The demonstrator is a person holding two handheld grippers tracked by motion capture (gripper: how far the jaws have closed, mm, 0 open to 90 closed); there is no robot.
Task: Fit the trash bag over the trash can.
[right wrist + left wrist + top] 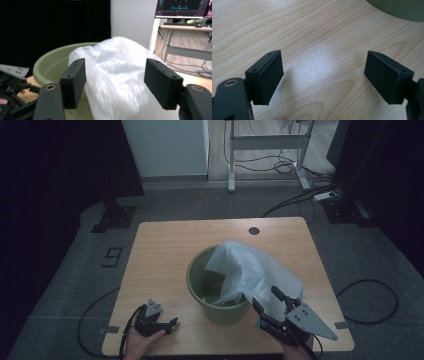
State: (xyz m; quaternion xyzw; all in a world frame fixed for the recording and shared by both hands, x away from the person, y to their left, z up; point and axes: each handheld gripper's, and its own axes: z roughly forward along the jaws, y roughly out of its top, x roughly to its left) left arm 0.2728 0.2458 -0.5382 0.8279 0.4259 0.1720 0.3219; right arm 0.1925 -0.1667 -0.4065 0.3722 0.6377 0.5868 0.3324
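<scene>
— High view: where is the plastic bag point(250, 267) found?
— It is draped over the near right rim of the green bucket point(197, 285) on the table point(165, 245).
— And the grippers?
— The right gripper point(272, 302) is spread, nothing pinched; the left gripper point(172, 322) is spread, lying on the wood.

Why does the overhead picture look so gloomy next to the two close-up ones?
High view: dim, room edges nearly black, the table dull. Left gripper view: bright, with a pale sheen on the wood. Right gripper view: the white plastic bag slightly smeared, the background dark at left.
</scene>
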